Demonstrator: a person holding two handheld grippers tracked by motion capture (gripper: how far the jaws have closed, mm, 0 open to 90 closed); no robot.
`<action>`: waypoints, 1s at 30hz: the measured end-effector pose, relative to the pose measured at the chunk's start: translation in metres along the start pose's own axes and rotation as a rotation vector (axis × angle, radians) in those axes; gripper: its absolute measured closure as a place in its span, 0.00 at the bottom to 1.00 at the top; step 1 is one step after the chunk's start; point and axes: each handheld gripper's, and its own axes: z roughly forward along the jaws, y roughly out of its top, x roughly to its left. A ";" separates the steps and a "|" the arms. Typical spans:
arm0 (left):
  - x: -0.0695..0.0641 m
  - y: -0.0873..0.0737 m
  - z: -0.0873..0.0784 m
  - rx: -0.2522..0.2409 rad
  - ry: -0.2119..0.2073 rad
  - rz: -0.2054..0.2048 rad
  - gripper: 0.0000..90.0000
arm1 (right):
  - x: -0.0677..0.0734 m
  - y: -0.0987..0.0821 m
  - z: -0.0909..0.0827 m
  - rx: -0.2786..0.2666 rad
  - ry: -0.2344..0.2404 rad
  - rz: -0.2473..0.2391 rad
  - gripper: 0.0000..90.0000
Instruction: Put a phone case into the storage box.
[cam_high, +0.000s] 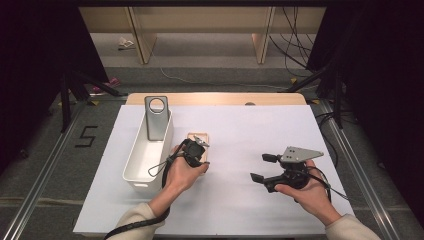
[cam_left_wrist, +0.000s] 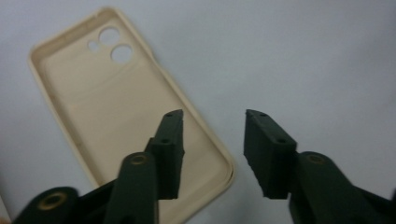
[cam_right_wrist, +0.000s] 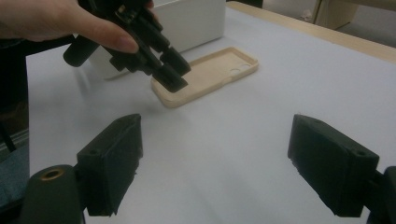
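Observation:
A beige phone case (cam_high: 198, 137) lies inside-up on the white sheet, right of the white bin; it is also in the left gripper view (cam_left_wrist: 116, 107) and the right gripper view (cam_right_wrist: 210, 72). My left gripper (cam_high: 197, 150) hovers over the case's near end, pointing down. Its jaws stand apart (cam_left_wrist: 214, 116) with nothing between them; one jaw hangs over the case, the other over bare sheet. In the right gripper view the left gripper (cam_right_wrist: 173, 70) hangs just above the case. My right gripper (cam_high: 260, 167) rests farther right, open and empty (cam_right_wrist: 217, 123).
A white bin (cam_high: 145, 160) stands left of the case, with a grey phone case (cam_high: 156, 117) with a round hole leaning upright at its far end. The white sheet (cam_high: 240, 125) covers a wooden table. Floor and cables lie beyond the far edge.

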 end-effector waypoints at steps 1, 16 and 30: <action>0.000 0.001 -0.002 -0.016 -0.004 0.009 0.56 | -0.001 0.000 0.000 -0.002 0.002 0.000 0.21; -0.003 0.016 -0.026 -0.077 0.022 0.184 0.01 | -0.003 -0.002 -0.003 -0.001 -0.002 0.002 0.21; -0.003 0.023 -0.040 0.097 0.036 0.373 0.08 | 0.003 0.001 -0.003 0.007 -0.012 -0.005 0.21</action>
